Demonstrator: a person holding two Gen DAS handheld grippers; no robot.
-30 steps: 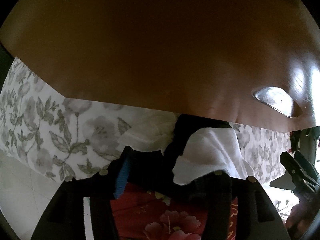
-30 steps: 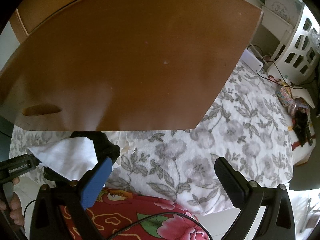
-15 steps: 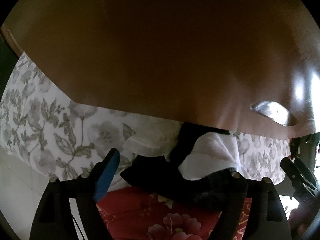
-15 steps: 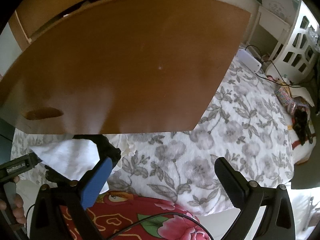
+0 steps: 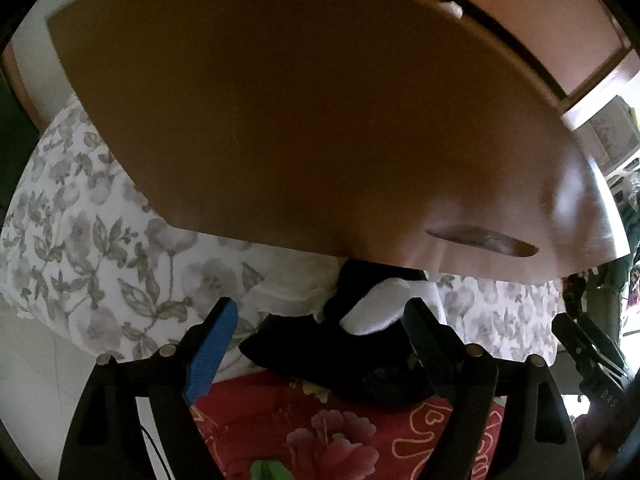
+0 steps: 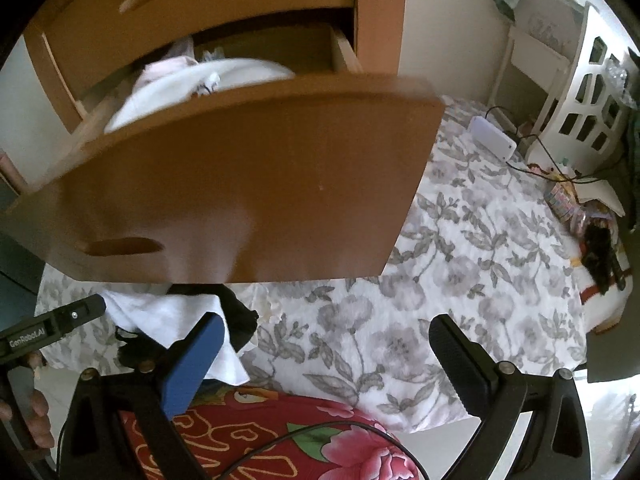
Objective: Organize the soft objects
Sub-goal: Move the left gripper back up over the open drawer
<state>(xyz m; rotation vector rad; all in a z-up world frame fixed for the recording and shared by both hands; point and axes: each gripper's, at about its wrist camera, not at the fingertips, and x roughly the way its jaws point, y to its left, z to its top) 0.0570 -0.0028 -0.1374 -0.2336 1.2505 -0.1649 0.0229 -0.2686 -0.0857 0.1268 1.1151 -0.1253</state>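
Red floral fabric (image 5: 340, 436) lies nearest you, right under both grippers, at the near edge of the bed. Your left gripper (image 5: 320, 324) stands with its jaws spread wide; they have just been opening, and its blue-padded finger and its black finger touch nothing. Between and just beyond those fingers sits the heap of soft things: a black garment (image 5: 320, 348) spread over the red fabric, a white cloth (image 5: 380, 308) lying on top of it just beside the black finger, and a cream frilled piece (image 5: 296, 292) next to that, nearer the blue pad. The pads press on none of them.

Your right gripper (image 6: 324, 344) is released as well, jaws wide apart with only the grey-flowered bedspread (image 6: 460, 264) showing between them. From this side the same white cloth (image 6: 168, 316) and black garment (image 6: 240, 320) lie off to the left, behind the blue pad, not inside the jaws. The tip of your left gripper shows at the left edge of the view, with your hand (image 6: 36, 420) below it.

Beyond the heap, the brown wooden drawer front (image 6: 248, 188) hangs out over the bed. The drawer is open, and pale folded clothes (image 6: 192, 80) lie inside it. Far right stands a white cabinet (image 6: 592, 92).
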